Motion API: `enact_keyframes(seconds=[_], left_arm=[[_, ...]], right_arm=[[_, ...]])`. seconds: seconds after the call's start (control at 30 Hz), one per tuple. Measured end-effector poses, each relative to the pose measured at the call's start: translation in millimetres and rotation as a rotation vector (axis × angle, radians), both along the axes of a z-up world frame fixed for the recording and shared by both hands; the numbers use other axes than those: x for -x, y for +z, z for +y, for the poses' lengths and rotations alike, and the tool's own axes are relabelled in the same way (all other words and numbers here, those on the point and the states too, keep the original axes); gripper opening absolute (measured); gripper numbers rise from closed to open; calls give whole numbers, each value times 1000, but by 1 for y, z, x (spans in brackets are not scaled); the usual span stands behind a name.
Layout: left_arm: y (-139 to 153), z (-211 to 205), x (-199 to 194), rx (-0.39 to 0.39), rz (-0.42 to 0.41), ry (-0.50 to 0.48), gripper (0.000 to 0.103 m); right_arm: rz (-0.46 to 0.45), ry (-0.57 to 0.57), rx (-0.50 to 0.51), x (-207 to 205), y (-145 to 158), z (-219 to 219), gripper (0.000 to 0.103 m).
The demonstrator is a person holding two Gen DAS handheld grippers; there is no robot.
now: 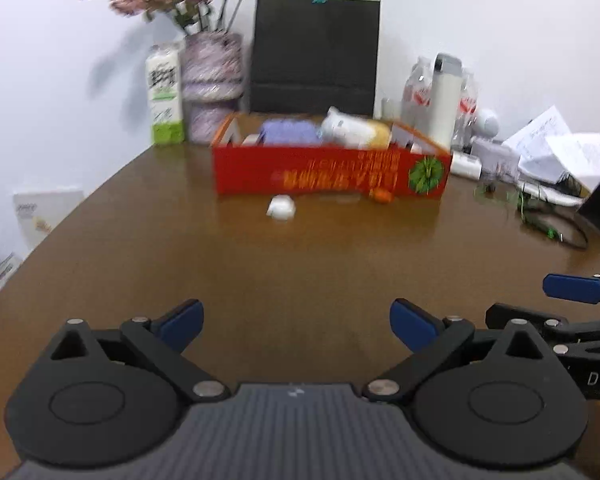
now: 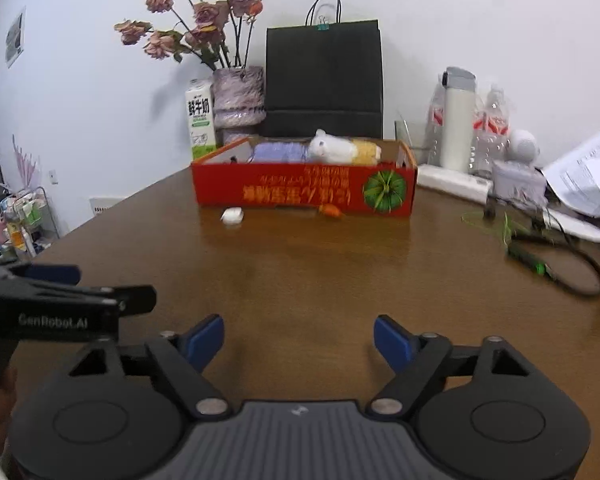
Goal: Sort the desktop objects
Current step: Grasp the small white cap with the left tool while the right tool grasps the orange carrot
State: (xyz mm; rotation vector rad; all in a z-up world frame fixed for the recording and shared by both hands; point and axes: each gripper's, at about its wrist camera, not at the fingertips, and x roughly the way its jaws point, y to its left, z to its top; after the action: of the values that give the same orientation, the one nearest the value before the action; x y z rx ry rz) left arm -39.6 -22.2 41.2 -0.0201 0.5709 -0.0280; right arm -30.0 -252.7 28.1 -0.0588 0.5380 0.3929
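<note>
My left claw (image 1: 296,326): tilted down over the brown surface (image 1: 260,272), jaws apart, empty.
My right claw (image 2: 299,340): alongside, jaws apart, empty.
Red box (image 2: 304,194): holds a white plush toy (image 2: 332,148).

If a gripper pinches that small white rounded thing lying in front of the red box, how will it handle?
The small white rounded object looks smooth and glossy, so it may slip between the pads. Its rounded shape suggests it could roll or skid on the polished brown wooden table if nudged. It looks light; blur hides what it is made of.
</note>
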Motion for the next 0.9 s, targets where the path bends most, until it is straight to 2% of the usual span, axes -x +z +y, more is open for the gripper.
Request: enact_keyframes(seconds=[0.07, 0.1, 0.17, 0.2, 0.33, 0.4, 0.43, 0.47, 0.63, 0.67, 0.7, 0.77, 0.9], left_arm=[[3, 2, -35, -7, 4, -78, 100], [3, 2, -52, -13, 18, -100, 96], [0, 6, -84, 10, 31, -95, 89], [-2, 9, -101, 22, 37, -95, 81], [-13, 13, -155, -27, 52, -51, 73], [-18, 12, -171, -38, 59, -79, 68], [-20, 11, -179, -46, 68, -82, 67], [-23, 11, -184, -55, 76, -75, 63], [-34, 15, -197, -38, 106, -55, 42], [-34, 15, -197, -42, 103, -55, 31], [-34, 15, -196, -41, 101, -60, 29], [-32, 15, -194, -39, 109, -48, 29], [-26, 13, -179, -23, 116, -19, 28]], right_arm=[[-13, -16, -3, -31, 6, 1, 73], [-20, -33, -9, -46, 9, 2, 69], [-34, -45, -27, -78, 11, 4, 66], [-29, -37, -21, -95, 10, 8, 66], [13, 13, 70, -164, -7, 37, 60], [46, 16, 103, -189, -17, 48, 48], [54, 30, 118, -201, -22, 55, 48], [60, 37, 130, -208, -26, 59, 45], [79, 52, 147, -231, -39, 73, 43], [86, 54, 126, -232, -39, 72, 40], [94, 65, 107, -233, -39, 70, 29], [103, 67, 91, -232, -39, 68, 15], [128, 46, 37, -220, -34, 60, 14]])
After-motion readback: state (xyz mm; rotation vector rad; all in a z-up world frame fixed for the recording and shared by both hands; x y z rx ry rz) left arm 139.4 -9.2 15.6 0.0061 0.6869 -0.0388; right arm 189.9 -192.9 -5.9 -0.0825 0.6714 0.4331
